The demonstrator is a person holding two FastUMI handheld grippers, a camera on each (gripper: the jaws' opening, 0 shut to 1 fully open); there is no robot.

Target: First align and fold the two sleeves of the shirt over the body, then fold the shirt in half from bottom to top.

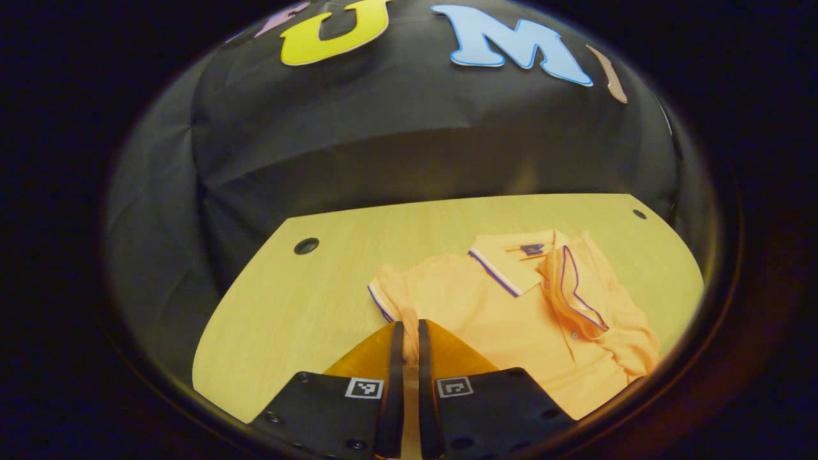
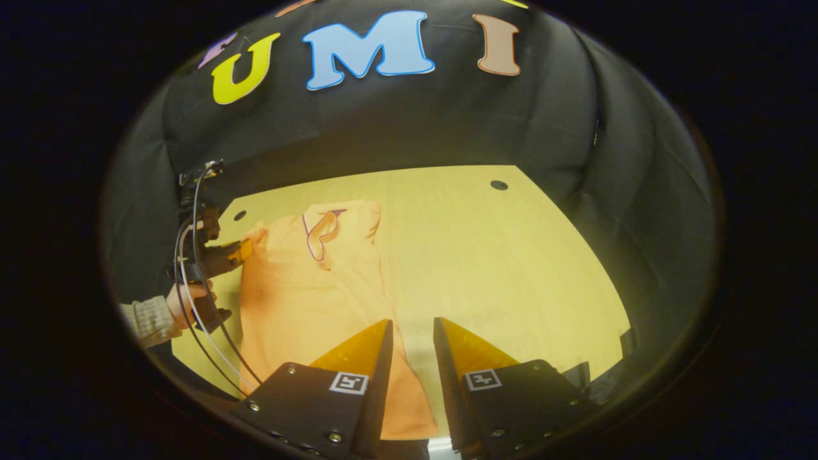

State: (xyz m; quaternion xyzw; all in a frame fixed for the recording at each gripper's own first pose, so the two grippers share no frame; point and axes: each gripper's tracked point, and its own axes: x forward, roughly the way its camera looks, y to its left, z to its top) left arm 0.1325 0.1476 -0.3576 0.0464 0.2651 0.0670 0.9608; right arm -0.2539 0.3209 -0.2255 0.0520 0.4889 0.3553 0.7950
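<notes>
Your left gripper [image 1: 410,332] has its jaws pinched on the left sleeve [image 1: 391,295] of the orange polo shirt [image 1: 511,319], which lies collar toward the table's [image 1: 307,306] far edge. Your right gripper [image 2: 412,335] hovers with jaws apart over the shirt's right side near the front edge, holding nothing. The sleeve fold appears under way; next, carry this sleeve across the body.
</notes>
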